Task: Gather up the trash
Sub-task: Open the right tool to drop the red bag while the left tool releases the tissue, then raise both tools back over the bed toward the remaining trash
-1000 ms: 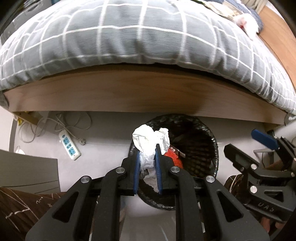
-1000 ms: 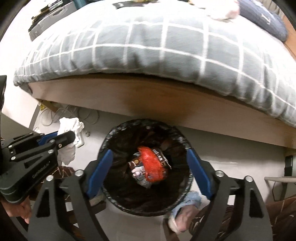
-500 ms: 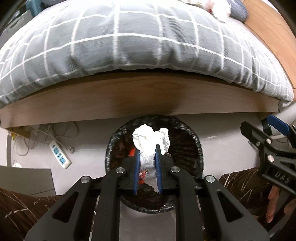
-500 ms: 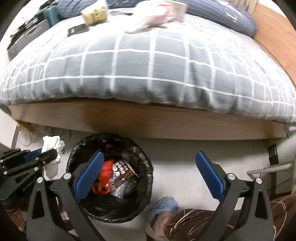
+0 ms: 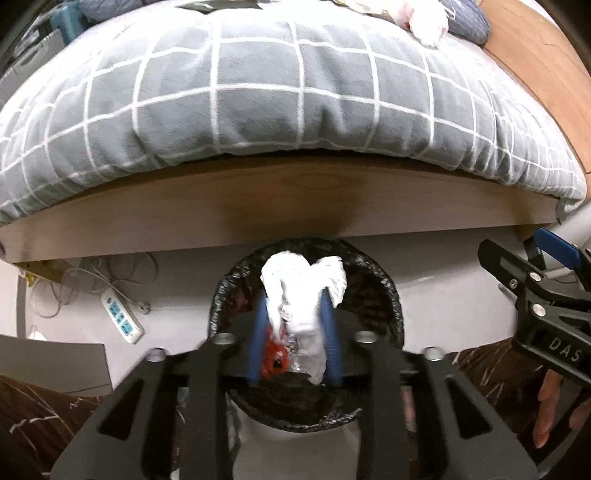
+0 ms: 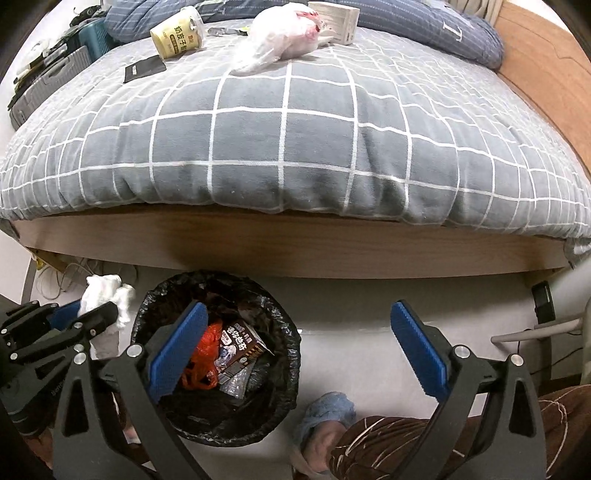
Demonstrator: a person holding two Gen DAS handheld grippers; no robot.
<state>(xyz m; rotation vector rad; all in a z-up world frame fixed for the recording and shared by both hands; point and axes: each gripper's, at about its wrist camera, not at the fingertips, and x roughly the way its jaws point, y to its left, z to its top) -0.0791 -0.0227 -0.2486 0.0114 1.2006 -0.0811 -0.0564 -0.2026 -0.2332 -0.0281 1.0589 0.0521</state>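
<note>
Since a second ago the left gripper (image 5: pixel 293 332) has carried the crumpled white tissue (image 5: pixel 303 295) over the black-lined bin (image 5: pixel 391 295); its jaws have just been opening, tissue loose between them. From the right, the right gripper (image 6: pixel 295 343) gapes wide and empty beside the bin (image 6: pixel 291 354), the bed (image 6: pixel 288 129) beyond.

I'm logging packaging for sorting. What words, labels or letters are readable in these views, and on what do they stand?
"DAS": white letters on the right claw's black body.
"L": white letter on the blue striped pillow.
Yellow cup on the bed: Chinese characters, too blurred to read reliably.
Brown carton in the trash bin: white Chinese characters, too blurred.
White box on the bed: print too small.
</note>
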